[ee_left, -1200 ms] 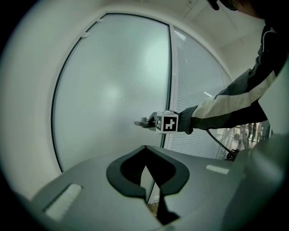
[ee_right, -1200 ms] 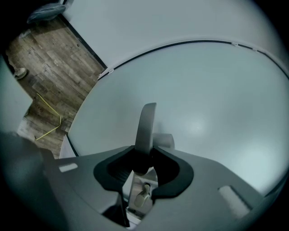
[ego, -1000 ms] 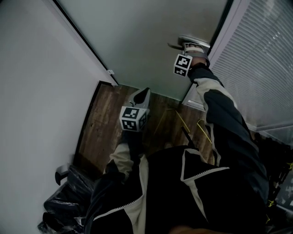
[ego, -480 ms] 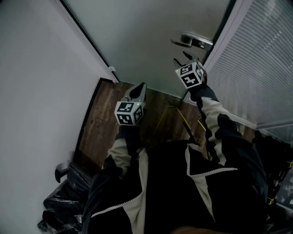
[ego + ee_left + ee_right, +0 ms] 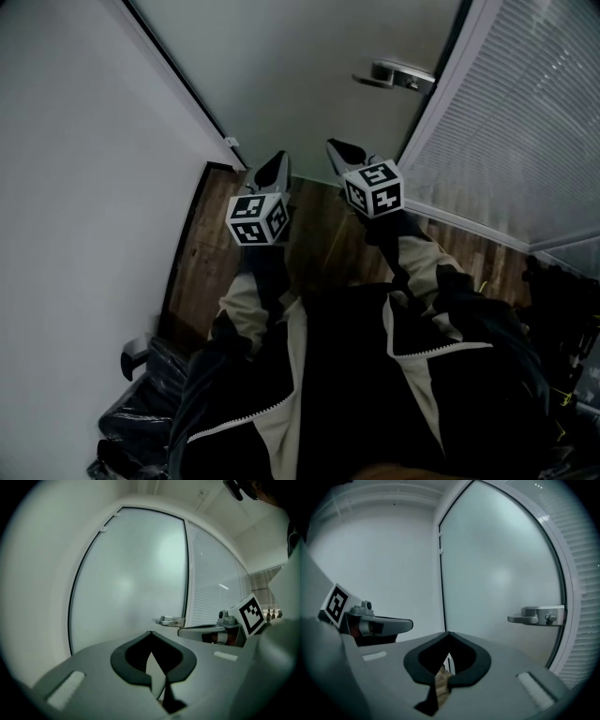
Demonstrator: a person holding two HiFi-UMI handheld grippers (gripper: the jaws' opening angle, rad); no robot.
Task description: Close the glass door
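The frosted glass door fills the top of the head view, its edge against the frame beside the blind-covered panel. Its metal lever handle is untouched. My right gripper is shut and empty, below and left of the handle, well apart from it. My left gripper is beside it, shut and empty, pointing at the door's lower part. The left gripper view shows its jaws together, the handle ahead and the right gripper alongside. From the right gripper, the handle stands ahead to the right.
A white wall runs along the left. A glass panel with blinds stands at the right. Dark wooden floor lies below the door. A black bag sits at the lower left; dark gear is at the right.
My right gripper has let go of the door handle, drawn back down and left, rolled over and shut. The left gripper has risen slightly toward the door.
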